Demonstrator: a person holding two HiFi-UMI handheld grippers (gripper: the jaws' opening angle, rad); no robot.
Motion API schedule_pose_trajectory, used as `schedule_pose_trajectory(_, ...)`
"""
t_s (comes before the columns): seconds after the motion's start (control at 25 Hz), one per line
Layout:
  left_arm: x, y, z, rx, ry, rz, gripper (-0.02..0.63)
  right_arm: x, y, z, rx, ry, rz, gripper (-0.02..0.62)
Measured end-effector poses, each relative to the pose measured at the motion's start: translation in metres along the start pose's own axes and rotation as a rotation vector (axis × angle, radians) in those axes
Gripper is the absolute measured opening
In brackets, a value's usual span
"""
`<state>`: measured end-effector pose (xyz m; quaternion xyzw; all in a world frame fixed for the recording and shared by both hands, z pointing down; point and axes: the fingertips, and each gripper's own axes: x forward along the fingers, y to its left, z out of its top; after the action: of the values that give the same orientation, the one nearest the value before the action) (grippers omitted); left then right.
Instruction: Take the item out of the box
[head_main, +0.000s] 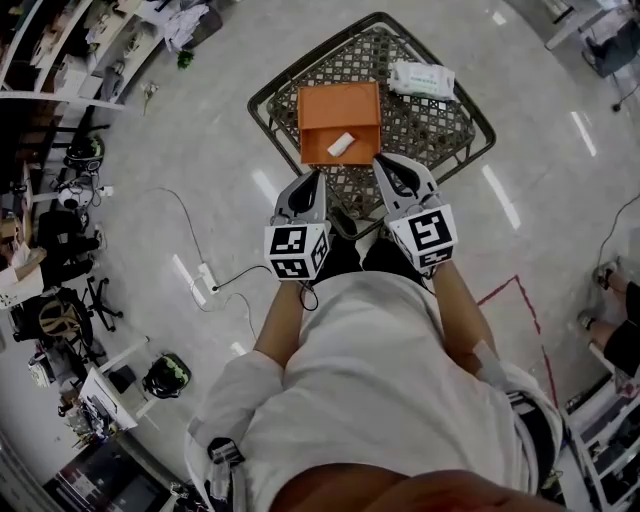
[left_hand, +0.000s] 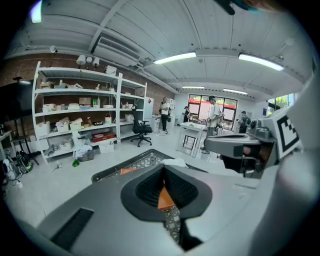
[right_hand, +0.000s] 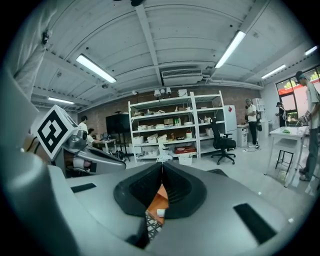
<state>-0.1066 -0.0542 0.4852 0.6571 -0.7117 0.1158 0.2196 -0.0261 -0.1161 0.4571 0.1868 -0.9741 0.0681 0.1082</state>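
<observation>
Two grippers are hovering just on the near side of the orange box (head_main: 338, 108), the landmark for every position below. Left gripper (head_main: 314, 182): its fingers are pressing fully together and gripping nothing; it is hanging off the box's near left corner. Right gripper (head_main: 385, 168): its fingers are likewise meeting at the tips and carrying nothing, off the near right corner. Both are pointing toward the box, whose orange is showing through the slit below the fingers in each gripper view, apparently because the person is lining up a reach. Small white item (head_main: 341, 144): it is lying loose inside the box, toward its near wall, not yet lifted. The box is sitting open-topped on the lattice surface (head_main: 440, 130), leaving the item reachable from above. White packet (head_main: 421, 79): it is lying beyond the box's far right corner, apart from it. Judged from this, extraction is not yet starting; one gripper is still awaiting opening.
</observation>
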Motion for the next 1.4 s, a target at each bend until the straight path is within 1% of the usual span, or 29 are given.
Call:
schedule_pose_trajectory(0.12, 0.009, 0.015, 0.0, -0.009, 0.034, -0.012, 0.009, 0.019, 0.003, 0.005, -0.01, 0.028, 0.009, 0.005)
schedule_pose_trajectory(0.24, 0.024, 0.019, -0.019, -0.018, 0.104, -0.071, 0.009, 0.034, 0.006, -0.008, 0.001, 0.077, 0.024, 0.005)
schedule_pose_trajectory(0.32, 0.035, 0.024, -0.028, -0.004, 0.144, -0.106, 0.009, 0.048, 0.008, -0.013, 0.021, 0.096, 0.031, 0.005)
schedule_pose_trajectory(0.44, 0.051, 0.033, -0.034, 0.04, 0.196, -0.135, 0.009, 0.065, 0.005, -0.014, 0.036, 0.114, 0.02, 0.005)
schedule_pose_trajectory(0.64, 0.08, 0.046, -0.047, 0.148, 0.274, -0.195, 0.009, 0.087, -0.007, -0.024, 0.058, 0.153, -0.02, 0.005)
schedule_pose_trajectory(0.72, 0.09, 0.049, -0.057, 0.201, 0.315, -0.231, 0.009, 0.089, -0.011, -0.029, 0.074, 0.168, -0.041, 0.005)
schedule_pose_trajectory(0.8, 0.099, 0.052, -0.067, 0.234, 0.357, -0.259, 0.009, 0.089, -0.017, -0.035, 0.09, 0.182, -0.066, 0.005)
schedule_pose_trajectory(0.92, 0.115, 0.053, -0.075, 0.249, 0.401, -0.309, 0.009, 0.088, -0.027, -0.047, 0.109, 0.205, -0.126, 0.005)
schedule_pose_trajectory(1.08, 0.131, 0.047, -0.078, 0.291, 0.436, -0.398, 0.009, 0.085, -0.038, -0.067, 0.101, 0.247, -0.225, 0.005)
schedule_pose_trajectory(1.24, 0.151, 0.043, -0.086, 0.308, 0.48, -0.442, 0.009, 0.089, -0.049, -0.088, 0.155, 0.258, -0.276, 0.005)
schedule_pose_trajectory(1.4, 0.161, 0.047, -0.112, 0.381, 0.553, -0.485, 0.009, 0.094, -0.051, -0.104, 0.203, 0.271, -0.332, 0.005)
